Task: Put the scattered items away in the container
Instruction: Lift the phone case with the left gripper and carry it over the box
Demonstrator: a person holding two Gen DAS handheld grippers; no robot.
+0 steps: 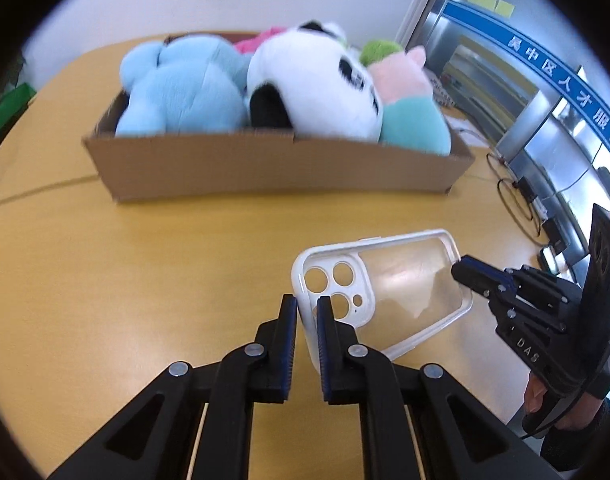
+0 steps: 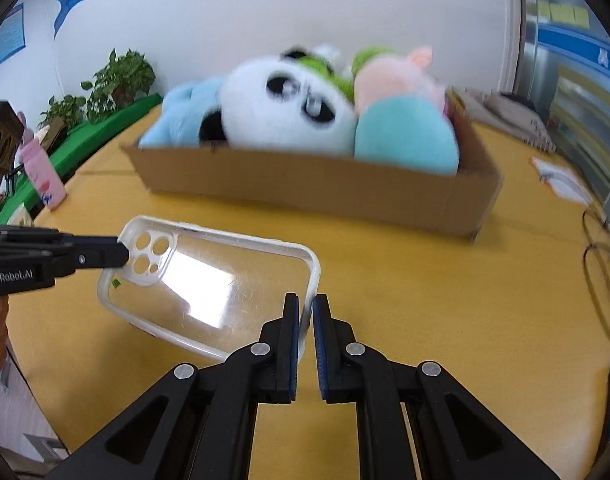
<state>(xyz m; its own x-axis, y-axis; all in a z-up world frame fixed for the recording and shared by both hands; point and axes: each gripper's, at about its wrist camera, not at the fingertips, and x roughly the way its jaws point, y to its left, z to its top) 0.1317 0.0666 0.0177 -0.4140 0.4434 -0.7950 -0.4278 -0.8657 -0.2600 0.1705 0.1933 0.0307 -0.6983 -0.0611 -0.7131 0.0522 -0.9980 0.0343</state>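
Note:
A clear phone case (image 1: 409, 280) (image 2: 209, 280) with a white rim hangs just above the yellow table, held at both ends. My left gripper (image 1: 307, 312) (image 2: 123, 256) is shut on the rim at the camera-hole end. My right gripper (image 2: 305, 312) (image 1: 459, 266) is shut on the rim at the opposite end. Beyond the case stands the cardboard box (image 1: 265, 168) (image 2: 325, 184), holding a blue plush (image 1: 185, 88), a panda plush (image 1: 317, 80) (image 2: 289, 108) and a pink-and-teal plush (image 1: 409, 112) (image 2: 405, 128).
Black cables (image 1: 513, 200) (image 2: 601, 280) lie on the table (image 1: 145, 280) at the right. Papers (image 2: 561, 180) sit near the far right edge. A pink bottle (image 2: 43, 172) and potted plants (image 2: 121, 76) stand off the table's left side. A person's hand (image 1: 537, 396) grips the right tool.

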